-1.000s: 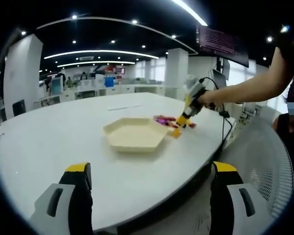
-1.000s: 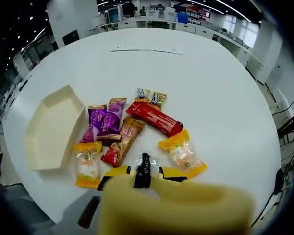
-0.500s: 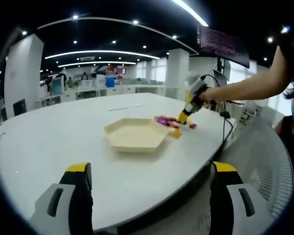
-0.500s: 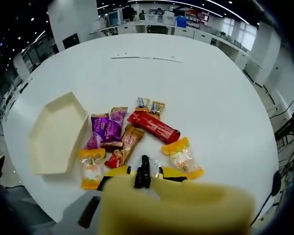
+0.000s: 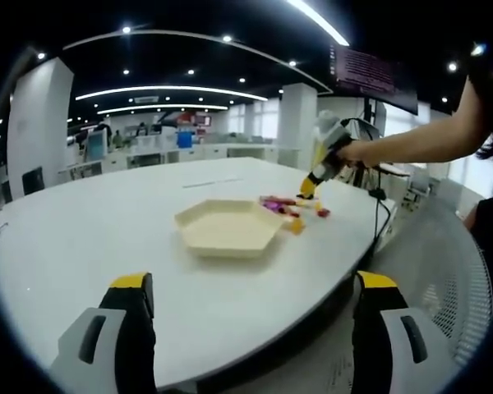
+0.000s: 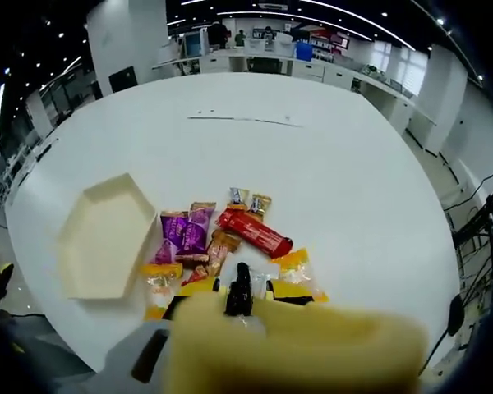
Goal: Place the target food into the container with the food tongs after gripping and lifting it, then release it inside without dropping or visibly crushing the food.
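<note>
Nearest in the left gripper view, our left gripper (image 5: pixel 251 328) has its yellow-tipped jaws spread wide and empty at the near edge of the white table (image 5: pixel 82 238). It has not shifted over the last second.

Beyond it sits the container (image 5: pixel 228 226), a cream hexagonal tray, matte, shallow-walled, nothing in it. Just past its far corner lies the pile of snack packets (image 5: pixel 292 209).

Change: the right gripper (image 5: pixel 311 185) has risen off the pile over the last second. In the right gripper view the packets (image 6: pixel 230 242) have shrunk and the tray (image 6: pixel 105 244) has slid inward, consistent with that lift. We see no packet hanging from the tip, and we cannot tell whether the jaws are open or closed; a yellow bulk hides them. We judge the lift came up empty, so no food is yet gripped.

Materials: glossy crinkled film wrappers, purple, red, orange, and clear with yellow ends; flat, pillow-shaped, overlapping. Likely slippery and easy to crush.
</note>
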Demonstrator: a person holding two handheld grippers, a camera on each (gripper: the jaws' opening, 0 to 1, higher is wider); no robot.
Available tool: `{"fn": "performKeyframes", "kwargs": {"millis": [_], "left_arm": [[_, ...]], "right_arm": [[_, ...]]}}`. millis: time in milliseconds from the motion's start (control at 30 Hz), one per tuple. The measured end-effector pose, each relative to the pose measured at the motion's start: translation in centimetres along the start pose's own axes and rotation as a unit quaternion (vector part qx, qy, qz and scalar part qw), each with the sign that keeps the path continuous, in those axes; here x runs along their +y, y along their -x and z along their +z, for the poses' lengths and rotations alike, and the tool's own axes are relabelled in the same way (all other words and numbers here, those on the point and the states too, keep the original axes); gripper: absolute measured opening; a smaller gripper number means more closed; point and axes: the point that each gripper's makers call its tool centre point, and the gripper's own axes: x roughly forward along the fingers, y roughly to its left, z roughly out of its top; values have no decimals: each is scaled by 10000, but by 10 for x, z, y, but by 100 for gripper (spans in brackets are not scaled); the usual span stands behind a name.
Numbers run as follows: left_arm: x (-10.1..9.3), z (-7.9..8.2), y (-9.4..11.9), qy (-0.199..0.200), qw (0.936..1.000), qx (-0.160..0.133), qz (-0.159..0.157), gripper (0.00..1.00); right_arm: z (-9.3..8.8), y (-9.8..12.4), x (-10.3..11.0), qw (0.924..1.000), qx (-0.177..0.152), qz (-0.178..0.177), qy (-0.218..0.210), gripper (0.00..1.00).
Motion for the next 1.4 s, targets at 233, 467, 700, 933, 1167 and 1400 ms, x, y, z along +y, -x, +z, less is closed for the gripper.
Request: {"fn": "performKeyframes", "kwargs": {"millis": [233,467,700,933,1167,1400], "left_arm": [[1,2,1,-17,10000,-79,39,98],[1,3,1,-11,10000,-92,28,98],[2,3,1,15,9999,-114,23,98],[-3,-4,0,21,9999,83,-99,98],[1,0,1,43,10000,-52,-8,97],[2,1,2,41,9999,-91,46,97]], "right_arm": [[17,13,7,9998,-176,22,37,21],[36,28,13,9992,-380,32,85,21],[44,31,16,9987,-487,28,119,21],[45,26,24,9985,-479,77,241,21],[57,25,38,9980,-503,195,343,21],[69,24,50,9972,-544,263,444,21]]}}
